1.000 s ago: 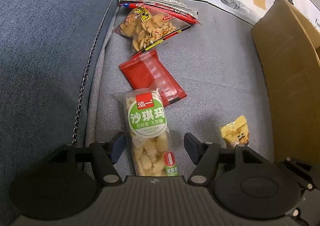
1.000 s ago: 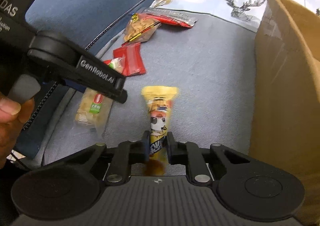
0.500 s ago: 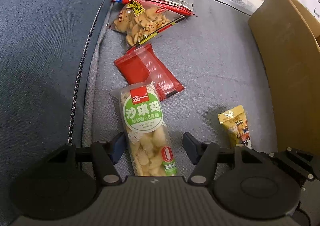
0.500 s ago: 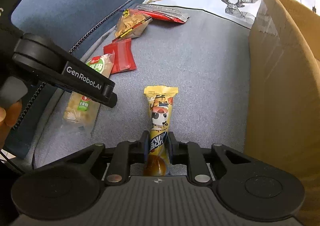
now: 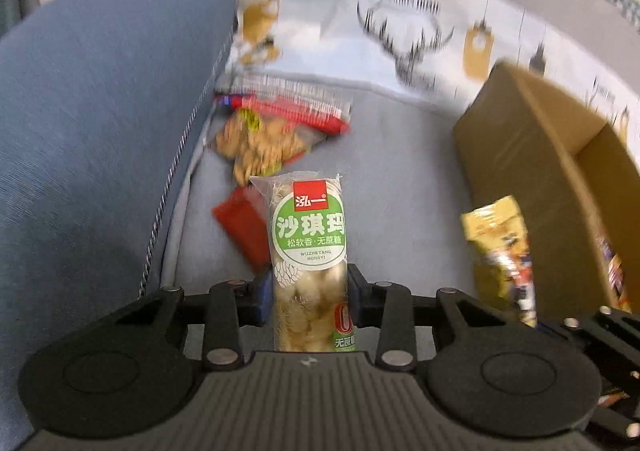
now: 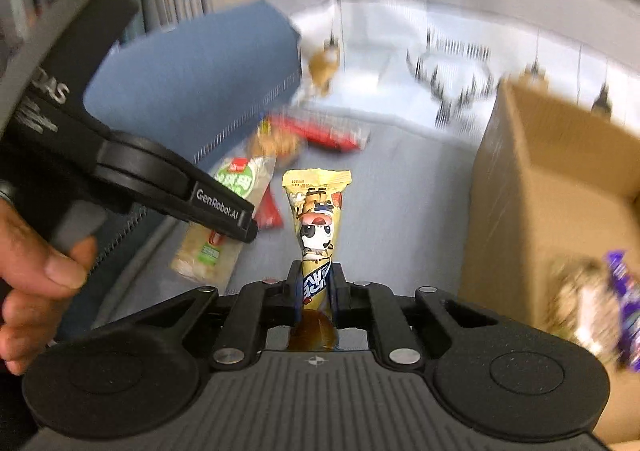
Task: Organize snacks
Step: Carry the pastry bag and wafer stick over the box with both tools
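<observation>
A clear snack pack with a green label (image 5: 308,235) stands between the jaws of my left gripper (image 5: 308,283), lifted off the grey sofa seat. The jaws are closing and their pads press its sides. In the right wrist view my right gripper (image 6: 316,283) is shut on the lower end of a yellow cartoon snack pack (image 6: 318,211), also raised. That yellow pack (image 5: 500,243) shows at the right of the left wrist view. The green-label pack (image 6: 236,181) hangs left of it.
An open cardboard box (image 6: 532,179) stands at the right with purple packets (image 6: 624,291) inside. On the seat lie a red packet (image 5: 240,223), a cracker bag (image 5: 260,147) and red-silver stick packs (image 5: 296,111). A blue armrest (image 5: 120,111) bounds the left. A hand (image 6: 36,279) holds the left gripper.
The left jaws have closed onto the green-label pack. Both grippers have risen and tipped up with their packs, so the box's open top and the sofa back now show.
</observation>
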Tool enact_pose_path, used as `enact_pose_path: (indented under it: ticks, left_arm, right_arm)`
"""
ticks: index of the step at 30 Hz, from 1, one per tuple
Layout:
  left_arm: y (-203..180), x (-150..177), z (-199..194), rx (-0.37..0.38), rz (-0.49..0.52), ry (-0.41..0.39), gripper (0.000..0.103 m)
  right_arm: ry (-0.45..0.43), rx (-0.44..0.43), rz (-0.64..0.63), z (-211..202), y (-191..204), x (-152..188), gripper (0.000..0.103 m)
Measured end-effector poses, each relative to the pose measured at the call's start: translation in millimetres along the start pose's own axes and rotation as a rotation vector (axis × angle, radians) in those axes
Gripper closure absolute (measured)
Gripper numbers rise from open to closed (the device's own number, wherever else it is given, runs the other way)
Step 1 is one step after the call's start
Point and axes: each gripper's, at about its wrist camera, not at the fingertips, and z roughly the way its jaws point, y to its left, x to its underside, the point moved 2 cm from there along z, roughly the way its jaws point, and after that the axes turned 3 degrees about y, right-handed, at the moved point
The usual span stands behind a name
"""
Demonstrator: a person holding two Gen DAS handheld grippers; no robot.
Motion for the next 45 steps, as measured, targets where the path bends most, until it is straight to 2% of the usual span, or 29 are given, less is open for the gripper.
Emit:
enact_pose_path:
  ticks: [8,12,19,25,28,36,45]
  left_arm:
    - [-8.5,-13.7,-25.3,0.019,-0.036,-0.170,0.063]
    - [-19.6,-20.2,-35.1,0.046,-0.042,-0.246,0.063]
    - [-59.6,-32.2,-47.1,0.148,-0.035,-0.382,0.063]
    - [-101.7,-36.3,-52.8,0.249,-0.016,-0.475,0.063]
    - [-123.9,-37.4,-52.2,0.306,0.003,-0.496,0.063]
    - [-177.8,-30.3,-46.1,0.410,0.080,-0.496,0.063]
    - [-212.4,-20.3,-42.7,0.465,0.160,-0.499,0.063]
  right_arm:
    - [-0.251,-0.045,-0.019,-66.5,-27.7,-13.5,0.090]
    - [-0.323,-0.052,0.013,-85.2,-50.5,-17.0,0.090]
    - [-0.384,0.018,0.106,-105.3,-105.6,-18.4,0.090]
    - [-0.404,0.118,0.208,-118.2,-155.1,-9.3,0.090]
    - [-0.397,0.171,0.266,-119.1,-177.6,-4.1,0.090]
    - [-0.319,0.347,0.412,-116.5,-231.8,14.4,0.090]
    - [-0.289,0.414,0.501,-114.9,-257.0,28.6,0.090]
